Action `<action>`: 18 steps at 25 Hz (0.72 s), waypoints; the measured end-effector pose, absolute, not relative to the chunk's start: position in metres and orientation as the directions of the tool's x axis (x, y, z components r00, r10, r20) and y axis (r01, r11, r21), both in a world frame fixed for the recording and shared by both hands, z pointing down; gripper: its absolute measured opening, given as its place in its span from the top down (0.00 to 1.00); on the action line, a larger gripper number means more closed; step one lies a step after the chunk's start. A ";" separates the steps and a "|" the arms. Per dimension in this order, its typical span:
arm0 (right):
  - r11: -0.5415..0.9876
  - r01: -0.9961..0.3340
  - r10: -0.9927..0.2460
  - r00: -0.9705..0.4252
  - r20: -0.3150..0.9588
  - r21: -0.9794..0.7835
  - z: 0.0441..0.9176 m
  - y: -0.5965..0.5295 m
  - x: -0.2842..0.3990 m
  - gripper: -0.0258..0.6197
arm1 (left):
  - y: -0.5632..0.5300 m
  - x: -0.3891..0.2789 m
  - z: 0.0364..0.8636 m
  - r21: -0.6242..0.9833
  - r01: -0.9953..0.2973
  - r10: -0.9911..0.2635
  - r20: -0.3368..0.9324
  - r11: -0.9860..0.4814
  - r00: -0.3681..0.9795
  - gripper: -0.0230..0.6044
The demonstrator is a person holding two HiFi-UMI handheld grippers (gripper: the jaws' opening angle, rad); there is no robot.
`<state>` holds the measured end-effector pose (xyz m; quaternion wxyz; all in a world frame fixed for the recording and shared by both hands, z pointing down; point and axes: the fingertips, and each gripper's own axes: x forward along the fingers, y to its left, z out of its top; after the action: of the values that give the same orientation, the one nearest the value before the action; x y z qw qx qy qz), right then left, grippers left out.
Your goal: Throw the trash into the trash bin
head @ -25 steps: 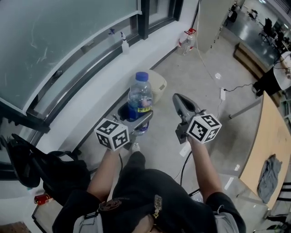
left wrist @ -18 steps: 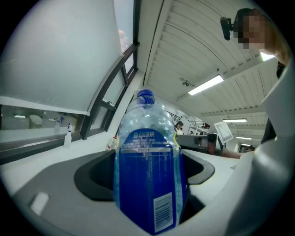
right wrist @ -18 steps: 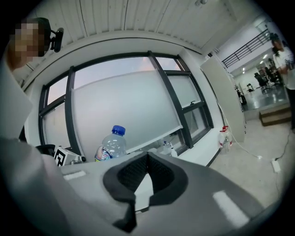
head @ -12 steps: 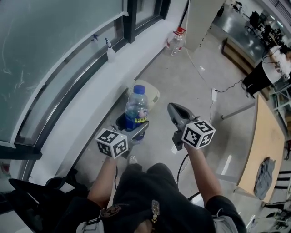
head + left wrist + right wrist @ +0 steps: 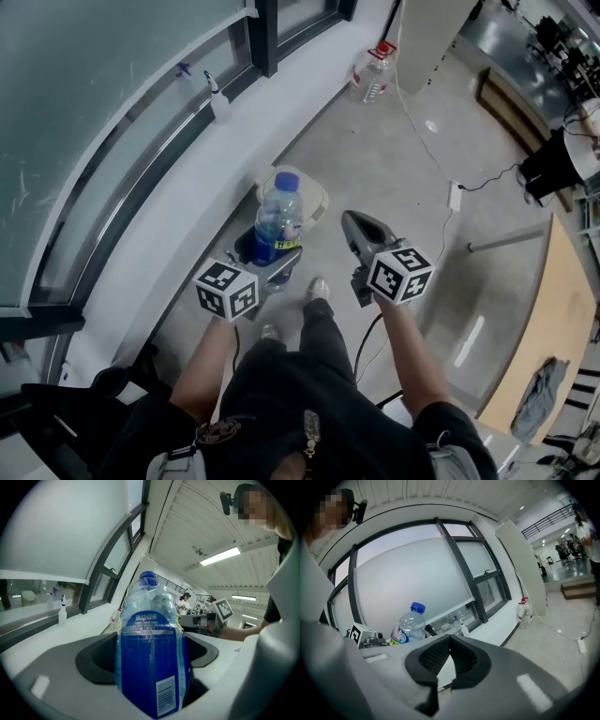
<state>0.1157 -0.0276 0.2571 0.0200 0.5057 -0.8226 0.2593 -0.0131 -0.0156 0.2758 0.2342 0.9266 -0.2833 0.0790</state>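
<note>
A clear plastic water bottle [image 5: 277,219] with a blue cap and blue label stands upright between the jaws of my left gripper [image 5: 272,255], which is shut on its lower half. The left gripper view shows the bottle [image 5: 151,648] filling the gap between the jaws. It also shows in the right gripper view as the bottle [image 5: 408,624]. A cream-coloured trash bin [image 5: 314,194] sits on the floor just beyond and under the bottle, mostly hidden by it. My right gripper [image 5: 353,228] hangs to the right of the bottle, jaws together with nothing between them.
A white sill runs along the curved window with a spray bottle [image 5: 216,97] on it. A large water jug [image 5: 372,73] stands on the floor by the wall. A white cable with a power strip [image 5: 457,194] crosses the floor. A wooden table [image 5: 544,347] lies at right.
The view has shifted as the person walks. The trash bin has come nearer, now right behind the held bottle. Both grippers keep their hold and spacing.
</note>
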 end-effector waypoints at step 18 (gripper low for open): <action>0.366 -0.855 -0.554 -0.518 0.651 -0.369 0.577 -0.125 0.157 0.96 | -0.113 0.040 0.476 0.478 -0.602 -0.434 0.421 -0.640 0.796 0.28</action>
<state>0.1571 -0.1247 0.5769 0.2145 0.4414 -0.7980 0.3498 0.0401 -0.1134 0.4757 0.3105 0.8954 -0.2891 0.1349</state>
